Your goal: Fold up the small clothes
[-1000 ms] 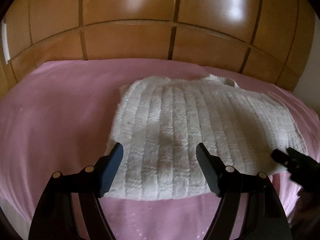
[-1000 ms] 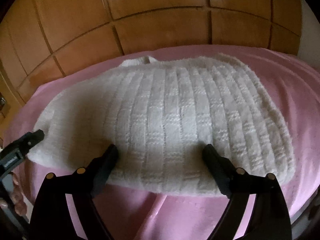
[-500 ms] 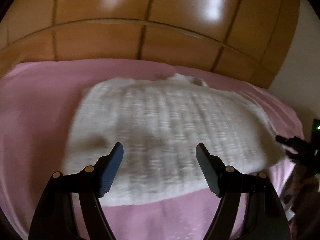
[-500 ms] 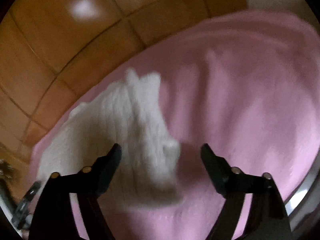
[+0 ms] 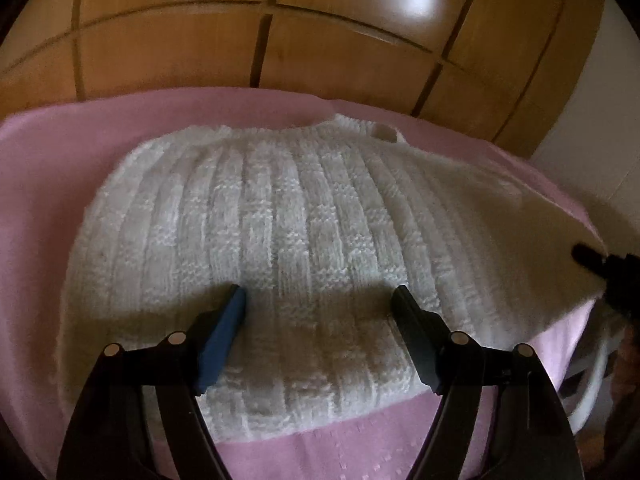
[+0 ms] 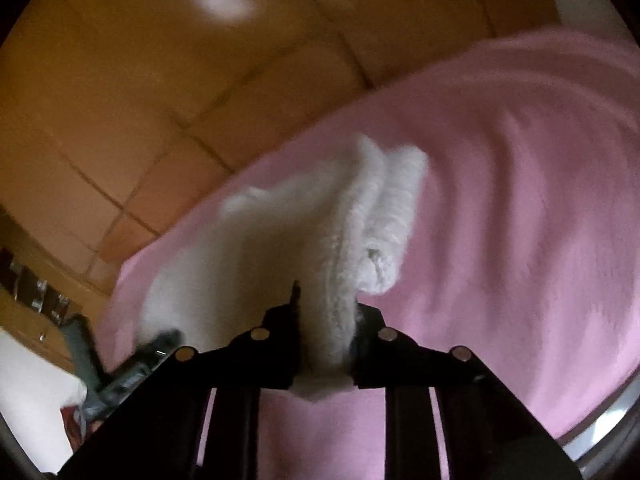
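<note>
Now your left tongs (image 5: 318, 304) hang spread apart over the white knitted sweater (image 5: 304, 240) lying on the pink bed cover (image 5: 40, 184); your right tongs (image 6: 326, 312) are closing, clamped on its lifted edge.

Both pictures were dim and warm, with dark rounded corners from the fisheye lens. The glossy wooden panels (image 5: 360, 40) showed a white glare at the upper right of the left wrist view and at the upper left of the right wrist view, and their lines bent near the edges. The white knitted sweater (image 5: 280, 220) was sharp there, with soft shadows near the bottom. The right wrist view was blurred.
</note>
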`<state>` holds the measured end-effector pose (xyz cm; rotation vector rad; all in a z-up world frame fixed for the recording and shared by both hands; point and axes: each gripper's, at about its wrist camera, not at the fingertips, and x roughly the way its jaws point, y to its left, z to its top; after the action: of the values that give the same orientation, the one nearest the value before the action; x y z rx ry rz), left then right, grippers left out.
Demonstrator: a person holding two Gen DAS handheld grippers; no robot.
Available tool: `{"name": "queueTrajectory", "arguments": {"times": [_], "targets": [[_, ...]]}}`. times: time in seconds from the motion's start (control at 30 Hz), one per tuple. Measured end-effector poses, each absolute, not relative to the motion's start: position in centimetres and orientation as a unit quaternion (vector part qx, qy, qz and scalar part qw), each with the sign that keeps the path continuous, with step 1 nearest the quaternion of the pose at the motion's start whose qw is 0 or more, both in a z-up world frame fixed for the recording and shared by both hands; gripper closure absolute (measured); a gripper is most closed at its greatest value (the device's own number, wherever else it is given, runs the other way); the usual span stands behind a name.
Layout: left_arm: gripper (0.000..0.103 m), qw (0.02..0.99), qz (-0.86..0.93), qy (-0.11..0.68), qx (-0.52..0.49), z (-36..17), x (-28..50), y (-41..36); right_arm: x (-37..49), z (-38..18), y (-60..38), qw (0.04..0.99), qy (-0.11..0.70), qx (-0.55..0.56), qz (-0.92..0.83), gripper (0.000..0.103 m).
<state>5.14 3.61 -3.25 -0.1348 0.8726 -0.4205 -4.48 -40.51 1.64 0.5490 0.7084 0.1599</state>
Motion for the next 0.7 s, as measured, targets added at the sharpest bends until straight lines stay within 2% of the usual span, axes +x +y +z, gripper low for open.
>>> {"name": "queueTrajectory", "arguments": {"times": [0.17, 0.33, 0.53, 0.7], "targets": [[0.029, 0.865, -0.236, 0.416, -0.153, -2.3, 5.4, 7.9, -2.8, 7.4, -33.8, 0.915, 0.308, 0.213, 0.150, 0.090], [0.029, 0.845, -0.254, 0.403, -0.242, -1.9, 5.5, 14.1, -0.5, 10.1, -24.6, 0.910, 0.296, 0.169, 0.235, 0.091], [0.029, 0.802, -0.280, 0.384, -0.362, -2.5, 5.3, 20.6, 2.7, 6.2, -13.4, 0.877, 0.355, 0.127, 0.299, 0.092], [0.029, 0.785, -0.293, 0.384, -0.387, -2.9, 5.4, 21.3, 2.9, 1.4, -9.5, 0.859, 0.401, 0.096, 0.304, 0.093]]}}
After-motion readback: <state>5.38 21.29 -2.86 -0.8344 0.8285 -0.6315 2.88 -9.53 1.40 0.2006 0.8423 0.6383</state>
